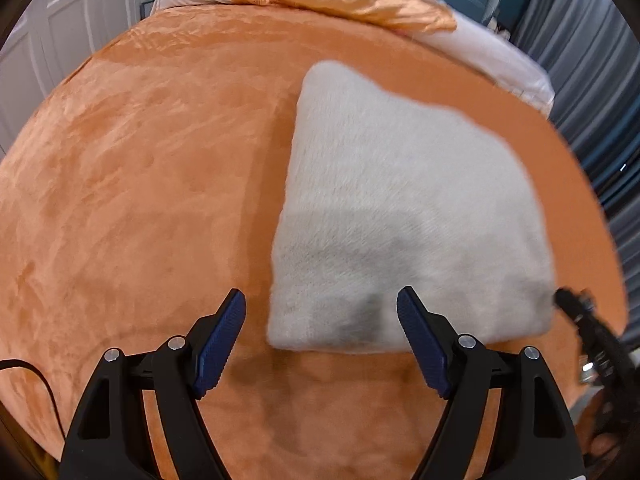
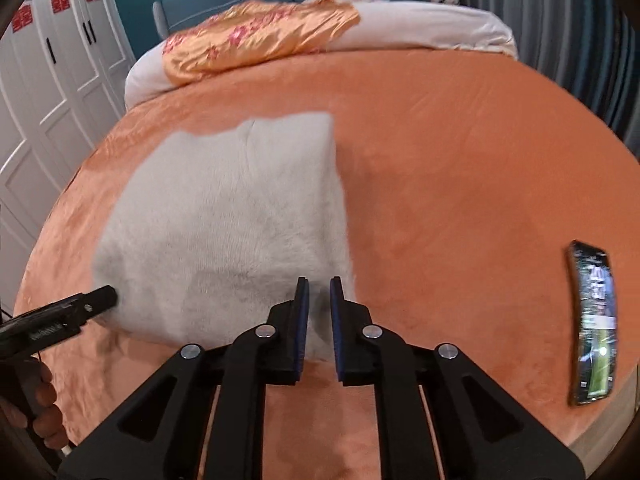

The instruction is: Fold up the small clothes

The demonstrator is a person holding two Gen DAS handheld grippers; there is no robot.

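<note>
1. Task item: white fluffy garment, folded into a rough square, lying flat on the orange bedspread, near its front edge.
2. Same garment from the right wrist view: left of centre, a faint vertical crease near the far edge.
3. Left gripper: jaws wide apart, nothing clamped. Blue pads straddling the near left corner of the garment, with the left pad over bare bedspread and the right pad over the garment's near edge. Contact with the fabric: cannot tell.
4. Left gripper as seen from the right wrist: black tip at the near left corner of the garment, held by a hand at the lower left border.
5. Right gripper: jaws narrow, a small gap between the pads, white fabric visible in the gap at the garment's near right corner. Pads apart from the fabric, not pressing it.
6. Right gripper from the left wrist view: blurred black tip at the garment's near right corner.
7. Phone: screen lit, lying on the bedspread well to the right of the garment.
8. Far end of bed: orange floral satin cloth draped over a white duvet roll.
9. Left background: white wardrobe doors.
</note>
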